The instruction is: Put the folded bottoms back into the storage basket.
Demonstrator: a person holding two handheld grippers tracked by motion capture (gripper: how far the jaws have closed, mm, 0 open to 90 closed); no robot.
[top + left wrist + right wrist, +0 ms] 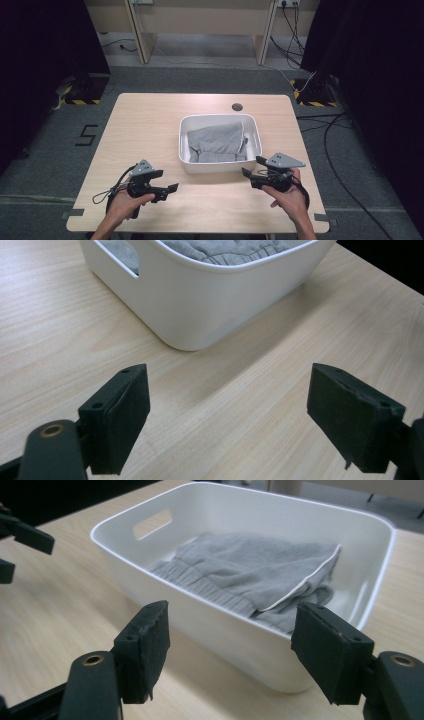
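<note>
High view: left hand-held gripper (pixel 167 182) at lower left of centre, right hand-held gripper (pixel 251 167) at lower right, both low over the worktop (pixel 145 130); white bin (pixel 186 150) in the middle of the frame, between and just beyond them
Step in hand: by my reading, an approach to the bin from both sides; nothing gripped yet; it could equally be a reach for the cloth inside
Left hand-held gripper: released, jaws standing wide with only bare wood between them; in the left gripper view the bin's rounded corner (pixel 195 310) sits at upper centre, apart from the pads
Right hand-held gripper: released, jaws spread and empty; in the right gripper view the bin's near wall (pixel 240 635) lies just beyond them, not touched
Grey garment (pixel 217 142): lying folded inside the bin, filling most of its floor; in the right gripper view (pixel 250 575) at centre
Next move calls for: probably carrying the jaws up over the rim, or astride a wall, before closing; both stand low now
Bin: smooth, glossy, likely plastic; rounded rectangle, thin rolled rim, slot handle (pixel 152 523) at upper left of the right gripper view
Garment: soft knit, ribbed band along one edge, pale piping on a fold
Worktop: pale wood grain, matt
Pads: black, blocky, slightly rough
</note>
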